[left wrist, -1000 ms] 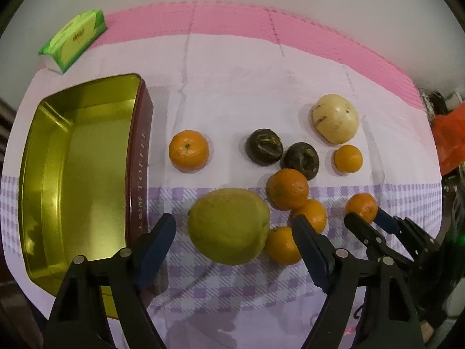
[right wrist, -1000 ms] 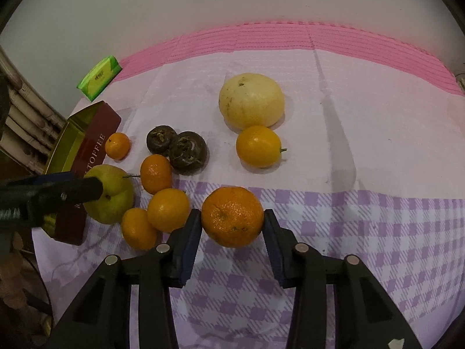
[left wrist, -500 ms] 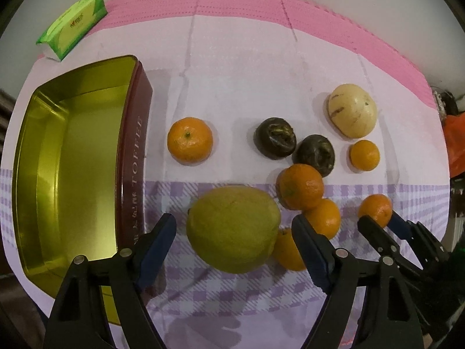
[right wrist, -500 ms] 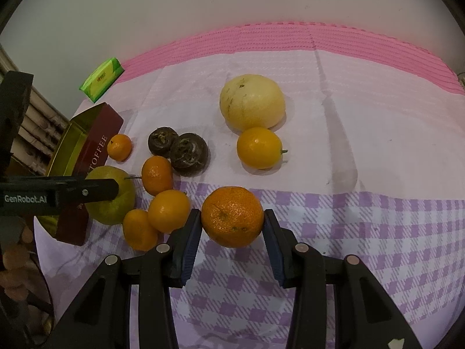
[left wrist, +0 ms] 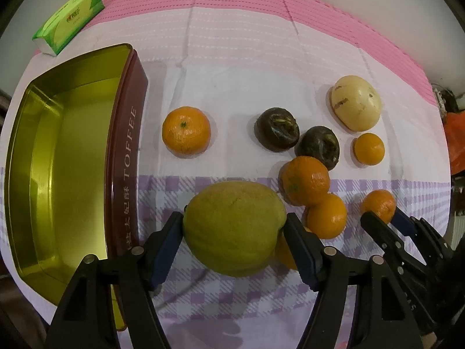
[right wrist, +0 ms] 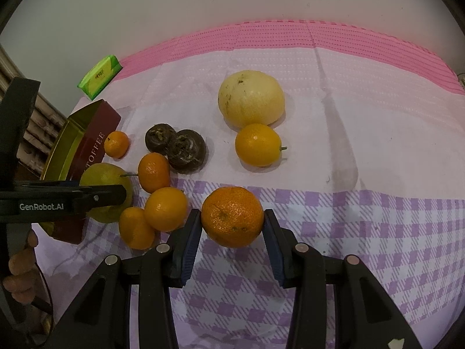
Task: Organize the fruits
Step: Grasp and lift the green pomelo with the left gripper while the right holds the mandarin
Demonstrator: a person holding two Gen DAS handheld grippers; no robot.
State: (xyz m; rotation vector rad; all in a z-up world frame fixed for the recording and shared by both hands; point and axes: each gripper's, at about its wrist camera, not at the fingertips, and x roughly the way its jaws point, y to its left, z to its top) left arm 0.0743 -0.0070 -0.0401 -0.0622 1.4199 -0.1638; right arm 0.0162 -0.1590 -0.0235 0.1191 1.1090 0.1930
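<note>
Fruit lies on a soft pink-and-lilac checked cloth (left wrist: 232,67): a pebbly green pear (left wrist: 234,228) low in the frame's centre, beside a glossy gold tin (left wrist: 66,151) at left. A second ago my left tongs (left wrist: 234,232) stood wide of the pear; now their jaws are closing, pads touching both its flanks. My right tongs (right wrist: 232,222) stay clamped on a dimpled orange (right wrist: 232,216), lower centre
</note>
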